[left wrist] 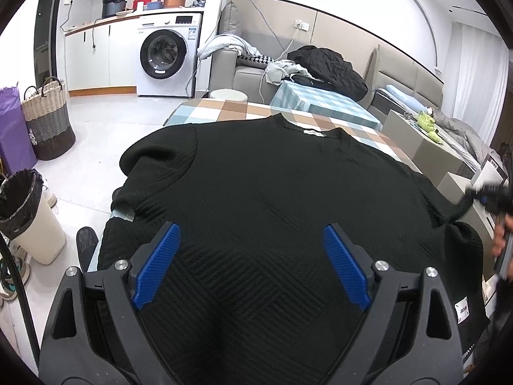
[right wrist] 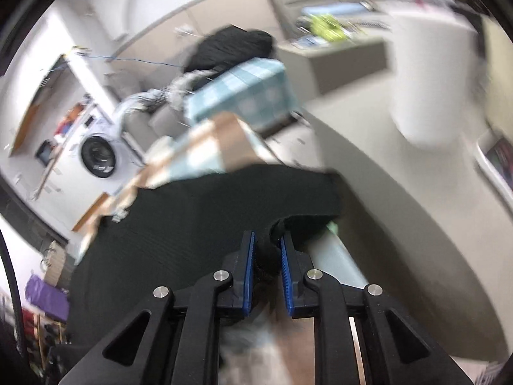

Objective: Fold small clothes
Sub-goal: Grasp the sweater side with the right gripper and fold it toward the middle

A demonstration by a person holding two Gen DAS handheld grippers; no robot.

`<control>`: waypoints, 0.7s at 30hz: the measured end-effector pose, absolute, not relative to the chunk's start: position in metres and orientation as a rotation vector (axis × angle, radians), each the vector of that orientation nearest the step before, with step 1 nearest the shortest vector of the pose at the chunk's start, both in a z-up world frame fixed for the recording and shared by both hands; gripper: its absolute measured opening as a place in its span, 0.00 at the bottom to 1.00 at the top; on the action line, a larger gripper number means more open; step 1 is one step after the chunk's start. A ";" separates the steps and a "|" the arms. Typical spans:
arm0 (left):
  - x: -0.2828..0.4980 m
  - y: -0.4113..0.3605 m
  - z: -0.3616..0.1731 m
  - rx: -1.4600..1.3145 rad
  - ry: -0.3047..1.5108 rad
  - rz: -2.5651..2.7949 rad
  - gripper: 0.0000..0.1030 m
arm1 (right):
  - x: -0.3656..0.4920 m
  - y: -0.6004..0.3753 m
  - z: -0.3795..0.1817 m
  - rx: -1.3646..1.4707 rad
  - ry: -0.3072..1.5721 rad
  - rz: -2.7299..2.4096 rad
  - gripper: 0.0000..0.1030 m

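A black ribbed sweater (left wrist: 272,199) lies spread flat on a table with a checked cloth (left wrist: 231,109), collar at the far side. My left gripper (left wrist: 251,240) is open and hovers over the sweater's lower middle. My right gripper (right wrist: 267,250) is shut on the sweater's right sleeve (right wrist: 298,224) at the table's right edge; it shows blurred at the right edge of the left wrist view (left wrist: 490,195). The sweater body (right wrist: 198,218) fills the middle of the blurred right wrist view.
A white bin with a black liner (left wrist: 29,211) and woven baskets (left wrist: 48,118) stand on the floor at the left. A washing machine (left wrist: 166,57) and a sofa with clothes (left wrist: 320,67) are behind the table. A second table with a blue checked cloth (left wrist: 320,102) and boxes (left wrist: 426,141) stand at the right.
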State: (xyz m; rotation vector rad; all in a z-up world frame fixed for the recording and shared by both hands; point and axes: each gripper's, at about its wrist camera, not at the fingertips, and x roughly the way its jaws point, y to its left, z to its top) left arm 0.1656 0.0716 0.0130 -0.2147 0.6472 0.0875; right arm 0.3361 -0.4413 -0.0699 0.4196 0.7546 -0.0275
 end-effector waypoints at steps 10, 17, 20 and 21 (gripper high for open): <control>0.159 0.079 0.018 -0.227 0.642 0.112 0.87 | 0.375 -0.286 -0.032 0.152 0.764 0.408 0.15; 0.154 0.085 0.015 -0.238 0.646 0.111 0.87 | 0.371 -0.295 -0.042 0.113 0.807 0.385 0.41; 0.155 0.088 0.014 -0.244 0.645 0.115 0.87 | 0.382 -0.324 -0.059 0.125 0.907 0.291 0.46; 0.156 0.089 0.015 -0.244 0.646 0.119 0.87 | 0.385 -0.333 -0.070 0.125 0.947 0.274 0.46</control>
